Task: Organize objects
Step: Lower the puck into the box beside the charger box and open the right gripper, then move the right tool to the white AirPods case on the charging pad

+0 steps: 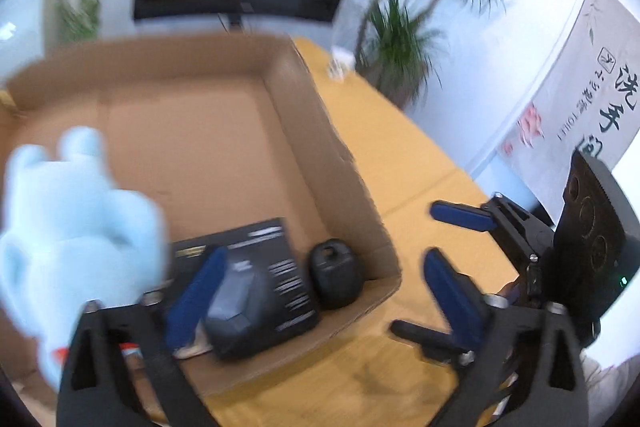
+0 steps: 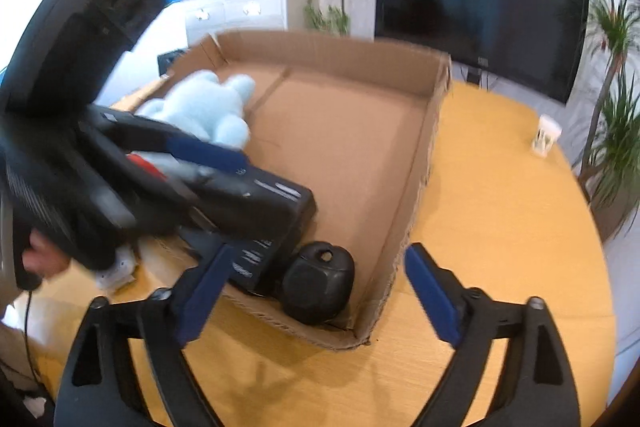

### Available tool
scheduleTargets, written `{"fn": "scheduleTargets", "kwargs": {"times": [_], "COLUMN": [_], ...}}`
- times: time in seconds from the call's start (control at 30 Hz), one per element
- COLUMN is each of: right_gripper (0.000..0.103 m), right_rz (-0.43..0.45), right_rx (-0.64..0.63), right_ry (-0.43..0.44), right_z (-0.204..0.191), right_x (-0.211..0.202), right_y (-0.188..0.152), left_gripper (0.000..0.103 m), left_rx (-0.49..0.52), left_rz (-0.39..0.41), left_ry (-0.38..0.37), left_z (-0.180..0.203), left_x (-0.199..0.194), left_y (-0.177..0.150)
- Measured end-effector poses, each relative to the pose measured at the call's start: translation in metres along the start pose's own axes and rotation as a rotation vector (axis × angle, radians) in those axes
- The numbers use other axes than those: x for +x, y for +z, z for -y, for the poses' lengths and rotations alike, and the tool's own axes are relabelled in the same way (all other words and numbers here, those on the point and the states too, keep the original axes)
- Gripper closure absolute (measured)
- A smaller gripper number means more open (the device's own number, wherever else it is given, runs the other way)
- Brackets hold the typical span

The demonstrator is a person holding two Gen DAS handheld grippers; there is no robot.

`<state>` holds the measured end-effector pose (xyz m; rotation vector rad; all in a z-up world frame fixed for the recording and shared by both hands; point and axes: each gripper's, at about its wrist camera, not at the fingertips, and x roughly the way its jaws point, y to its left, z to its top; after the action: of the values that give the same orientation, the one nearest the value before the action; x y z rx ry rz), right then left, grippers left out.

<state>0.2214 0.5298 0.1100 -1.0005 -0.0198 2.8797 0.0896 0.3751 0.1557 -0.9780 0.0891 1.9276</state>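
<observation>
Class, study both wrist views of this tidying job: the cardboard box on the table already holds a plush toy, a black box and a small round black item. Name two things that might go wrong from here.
1. The left gripper and right gripper hang open close together near the cardboard box's near corner; they might collide.
2. The round black item sits beside the black box near the low front wall; a nudge might roll it.

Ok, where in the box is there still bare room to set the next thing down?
The cardboard box is bare across its far half, from the plush toy to the right wall. The near edge is crowded: black carton and round black object in the near right corner. The yellow table right of the box is bare too.
</observation>
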Motion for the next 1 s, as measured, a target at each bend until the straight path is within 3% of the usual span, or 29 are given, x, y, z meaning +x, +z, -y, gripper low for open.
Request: {"fn": "scheduleTargets", "kwargs": {"times": [0.13,0.23,0.37,0.47,0.53,0.73,1.0], "right_gripper": [0.001,0.001,0.001,0.005,0.013,0.021,0.029], "right_rz": [0.165,0.166,0.057,-0.013,-0.077,-0.162,-0.136], "right_rx": [-0.11,-0.137,-0.131,-0.134,-0.137,-0.167,-0.326], "right_ry": [0.009,0.054,0.268,0.403,0.462,0.439,0.398], "right_z": [-0.045,-0.074,-0.109,-0.133,-0.153,-0.195,-0.218], "right_x": [-0.03,-0.033,-0.011,0.006,0.028,0.06,0.086], "right_y": [-0.006,-0.007,-0.004,-0.013,-0.017,-0.032,-0.024], "left_gripper": [0.0,0.0,0.0,0.004,0.005,0.005,0.005], "left_rx": [-0.029,-0.109,-0.243,-0.324,-0.363,-0.376,-0.361], "left_rz": [0.09,0.121,0.074,0.026,0.0,-0.04,-0.018], "left_ry": [0.068,0.105,0.064,0.12,0.129,0.149,0.1], "left_z": [-0.033,-0.067,-0.111,-0.135,-0.148,-0.162,-0.168], "left_x": [-0.069,-0.105,-0.122,-0.119,-0.113,-0.102,-0.101], "left_y": [-0.034,-0.07,-0.129,-0.169,-0.188,-0.214,-0.207]}}
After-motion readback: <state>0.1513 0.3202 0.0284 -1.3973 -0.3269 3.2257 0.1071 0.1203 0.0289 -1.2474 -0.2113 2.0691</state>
